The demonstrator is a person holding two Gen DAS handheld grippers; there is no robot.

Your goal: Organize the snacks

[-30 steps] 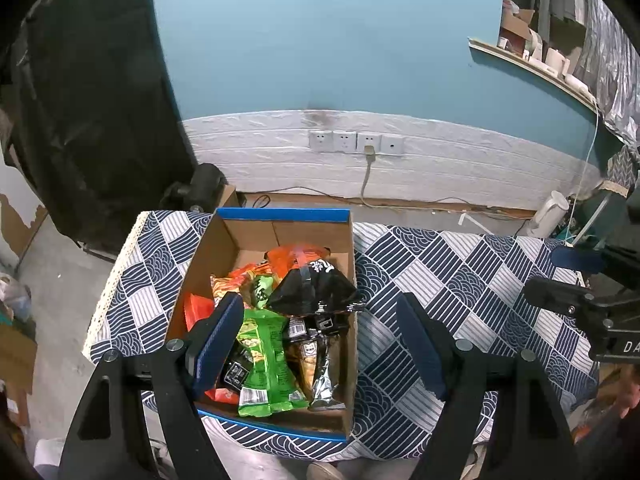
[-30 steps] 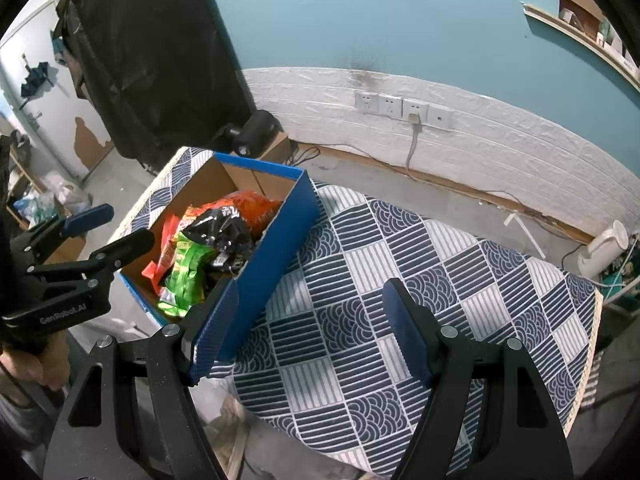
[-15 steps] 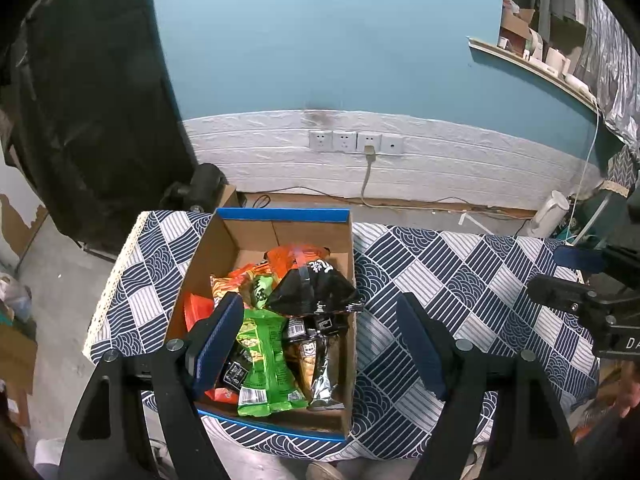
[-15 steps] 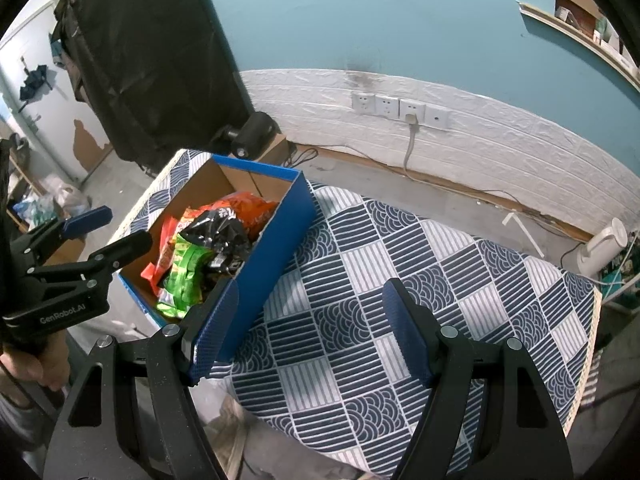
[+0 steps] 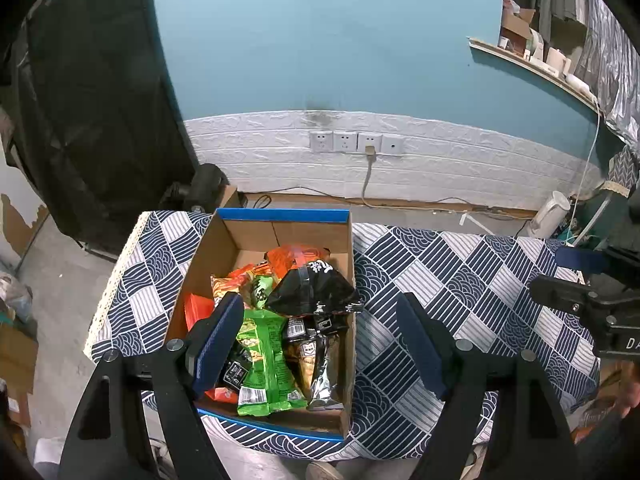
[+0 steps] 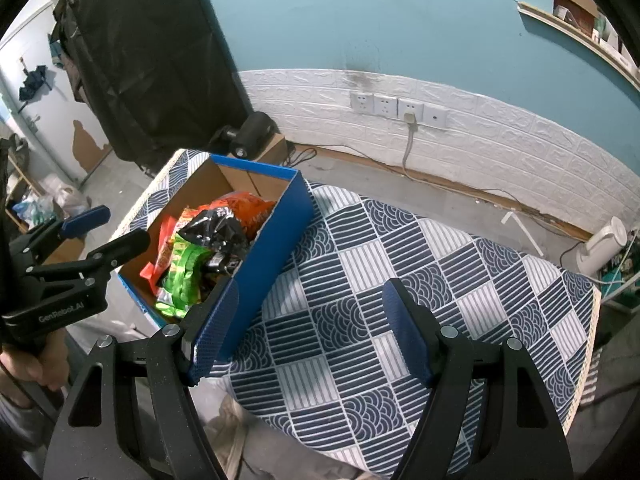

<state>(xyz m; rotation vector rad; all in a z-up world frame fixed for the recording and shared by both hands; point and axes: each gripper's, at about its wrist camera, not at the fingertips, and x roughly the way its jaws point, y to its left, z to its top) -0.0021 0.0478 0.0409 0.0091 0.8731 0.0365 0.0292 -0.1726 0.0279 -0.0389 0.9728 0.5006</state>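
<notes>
**Both tongs wide and empty above the worktop; snacks piled in the blue box**

Left tongs [image 5: 320,338]: spread wide, nothing between the blue pads. They hang above the near end of the cardboard box [image 5: 280,216], which is blue outside and plain brown inside. The left pad overlaps the box's near-left part in view; the right pad sits over the cloth just right of the box wall. Contact with the packets cannot be told.

Box contents, seen past the left tongs: a green snack packet [image 5: 266,364] lies lengthwise between the pads, near end toward the front wall. A black snack bag [image 5: 314,292] rests on top of the pile just ahead of the tongs, toward the right wall. Orange packets [image 5: 294,256] lie farther ahead; a silver-ended packet [image 5: 324,380] sits at the near right corner. The far end of the box floor shows bare cardboard.

Right tongs [image 6: 310,330]: also spread wide and empty. They hover above the patterned navy-and-white tablecloth [image 6: 420,260] on the worktop. The box [image 6: 276,240] stands to their left, its blue long side just ahead of the left pad. The left tongs [image 6: 96,232] show at the far left of this view, held by a hand [image 6: 24,364] at the edge.

From the left wrist view, the right tongs [image 5: 568,276] appear at the far right edge, well apart from the box.
</notes>
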